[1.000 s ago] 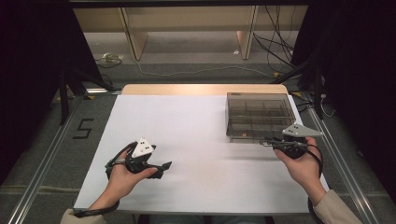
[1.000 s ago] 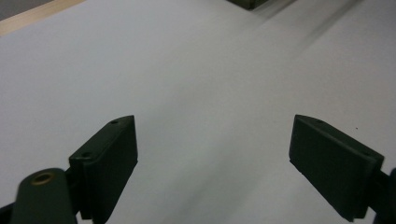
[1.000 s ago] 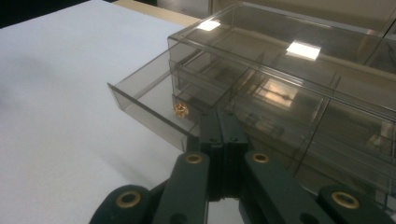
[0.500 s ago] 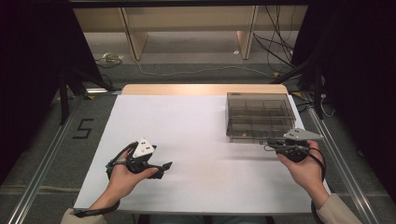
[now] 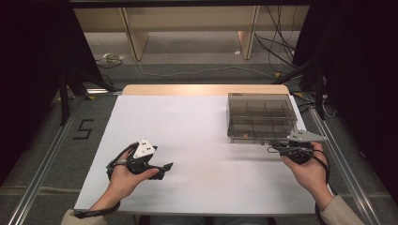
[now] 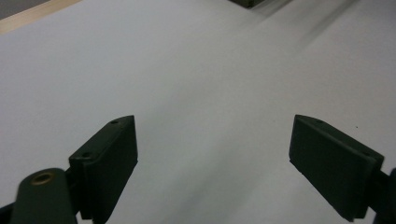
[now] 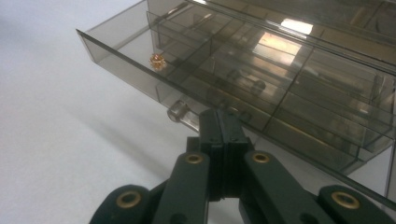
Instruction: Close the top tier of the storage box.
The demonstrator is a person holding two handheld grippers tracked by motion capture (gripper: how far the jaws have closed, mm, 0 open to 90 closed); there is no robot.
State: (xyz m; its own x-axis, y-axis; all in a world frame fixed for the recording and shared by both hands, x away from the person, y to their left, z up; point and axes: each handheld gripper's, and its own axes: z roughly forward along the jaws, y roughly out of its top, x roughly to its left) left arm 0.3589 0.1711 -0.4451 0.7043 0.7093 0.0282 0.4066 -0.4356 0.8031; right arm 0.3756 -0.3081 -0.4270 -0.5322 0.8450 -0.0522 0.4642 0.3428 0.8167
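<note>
At the lower left of the high view the left tool (image 5: 162, 168) lies low over the white counter (image 5: 202, 140), cradled in the person's left hand (image 5: 123, 174); in the left gripper view its jaws stand wide apart with nothing but bare white surface between them, so it holds nothing; it sits well apart from anything worth grasping; toward the right of centre stands a smoky clear organiser box (image 5: 260, 115), its long side running across the frame, with a drawer (image 7: 224, 88) drawn partly out toward the person; in the right gripper view a small gold bead-like thing (image 7: 158, 61) rests in a compartment near the drawer's left end, upper left of that frame; a clear stub knob (image 7: 180, 112) juts from the drawer's front face; at the lower right of the high view the right tool (image 5: 273, 148) is held by the right hand (image 5: 309, 171) just below the box's front edge; its jaws are pressed flat together, apparently gripping nothing, tips just beside the knob and to its right; the right hand is plainly the nearer, and any pull or push on the drawer would likely run along the line from tool to box
</note>
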